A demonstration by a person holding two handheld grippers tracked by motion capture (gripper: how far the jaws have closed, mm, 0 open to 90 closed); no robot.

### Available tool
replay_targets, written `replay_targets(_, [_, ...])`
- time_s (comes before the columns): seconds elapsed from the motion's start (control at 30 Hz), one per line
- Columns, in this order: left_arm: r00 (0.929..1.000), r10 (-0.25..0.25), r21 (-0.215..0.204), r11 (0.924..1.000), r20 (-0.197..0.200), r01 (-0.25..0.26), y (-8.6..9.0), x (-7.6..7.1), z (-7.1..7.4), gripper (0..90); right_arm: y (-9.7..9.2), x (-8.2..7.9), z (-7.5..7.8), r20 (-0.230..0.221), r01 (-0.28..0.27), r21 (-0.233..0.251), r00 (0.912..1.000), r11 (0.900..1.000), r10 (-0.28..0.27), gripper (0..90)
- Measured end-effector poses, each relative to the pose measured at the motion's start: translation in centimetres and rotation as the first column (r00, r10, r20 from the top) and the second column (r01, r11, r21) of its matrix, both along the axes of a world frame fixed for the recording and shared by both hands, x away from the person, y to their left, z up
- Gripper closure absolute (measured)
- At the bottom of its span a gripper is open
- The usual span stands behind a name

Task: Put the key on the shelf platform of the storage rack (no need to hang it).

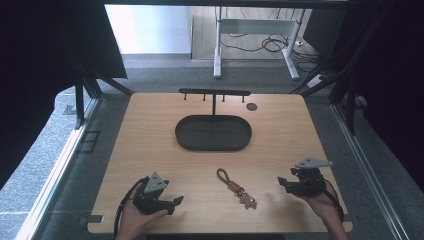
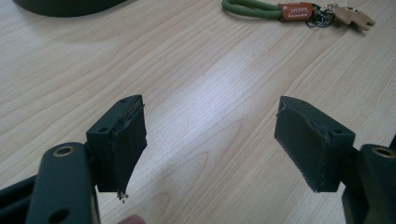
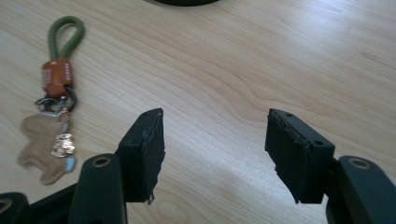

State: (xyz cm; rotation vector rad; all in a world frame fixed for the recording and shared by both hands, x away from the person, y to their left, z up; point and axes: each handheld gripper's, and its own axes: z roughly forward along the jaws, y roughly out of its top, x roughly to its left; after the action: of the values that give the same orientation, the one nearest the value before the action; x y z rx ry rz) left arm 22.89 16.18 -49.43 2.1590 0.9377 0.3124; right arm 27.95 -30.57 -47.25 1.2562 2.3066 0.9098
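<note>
One keychain (image 1: 236,188) lies between both grippers, untouched by fingers.

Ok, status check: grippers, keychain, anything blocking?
Left gripper open, empty, low at the table. Right gripper open, empty. Keychain flat on the table between them, untouched. Nothing in the way; tray sits beyond.

a lab – black curtains (image 1: 50,40), desk frame (image 1: 255,30), floor cables (image 1: 270,45).
</note>
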Motion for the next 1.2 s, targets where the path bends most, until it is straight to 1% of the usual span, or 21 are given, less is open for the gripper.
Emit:
replay_targets(0.27, [0.9999, 0.015, -0.003, 0.9999, -0.002, -0.015, 0.4, 0.1, 0.1, 25.5, 1.7, 0.2, 2.1, -0.033, -0.077, -0.034, 0.9966, 0.9965, 0.076, 39.0])
replay_targets(0.37, [0.9999, 0.015, 0.001, 0.9999, 0.0, -0.015, 0.4, 0.1, 0.1, 25.6, 2.6, 0.4, 2.9, -0.047, -0.111, -0.053, 0.9929, 0.9923, 0.109, 39.0])
replay_targets(0.4, [0.9999, 0.013, 0.002, 0.9999, 0.0, -0.013, 0.3, 0.1, 0.1, 25.6, 3.2, 0.5, 3.4, -0.052, -0.131, -0.065, 0.9904, 0.9892, 0.128, 39.0])
replay_targets(0.47, [0.9999, 0.012, 0.004, 0.9999, 0.0, -0.012, 0.3, 0.1, 0.1, 25.5, 3.4, 0.5, 3.6, -0.055, -0.14, -0.068, 0.9891, 0.9878, 0.136, 39.0])
replay_targets(0.57, [0.9999, 0.013, 0.002, 0.9999, 0.002, -0.013, 0.3, 0.1, 0.1, 25.6, 4.4, 0.6, 4.3, -0.059, -0.177, -0.079, 0.9833, 0.9811, 0.172, 39.1])
replay_targets(0.8, [0.9996, 0.026, -0.005, 0.9997, 0.009, -0.026, 0.6, 0.0, 0.3, 25.5, 5.9, 1.0, 4.1, -0.081, -0.219, -0.099, 0.974, 0.9707, 0.211, 39.9])
replay_targets(1.0, [0.9995, 0.03, -0.005, 0.9996, 0.012, -0.029, 0.7, 0.0, 0.4, 25.6, 6.6, 1.3, 4.1, -0.09, -0.232, -0.1, 0.9705, 0.9675, 0.224, 40.0])
replay_targets(1.07, [0.9995, 0.028, -0.004, 0.9996, 0.012, -0.028, 0.7, -0.1, 0.4, 25.6, 7.2, 1.4, 4.0, -0.109, -0.242, -0.103, 0.9668, 0.9648, 0.231, 40.4])
replay_targets(1.1, [0.9995, 0.028, -0.003, 0.9996, 0.012, -0.028, 0.6, -0.1, 0.4, 25.6, 7.2, 1.4, 4.0, -0.109, -0.242, -0.103, 0.9668, 0.9648, 0.231, 40.4])
replay_targets(1.2, [0.9996, 0.027, 0.002, 0.9996, 0.01, -0.027, 0.5, -0.2, 0.3, 25.6, 7.7, 1.5, 3.8, -0.12, -0.257, -0.109, 0.9624, 0.9604, 0.244, 41.1])
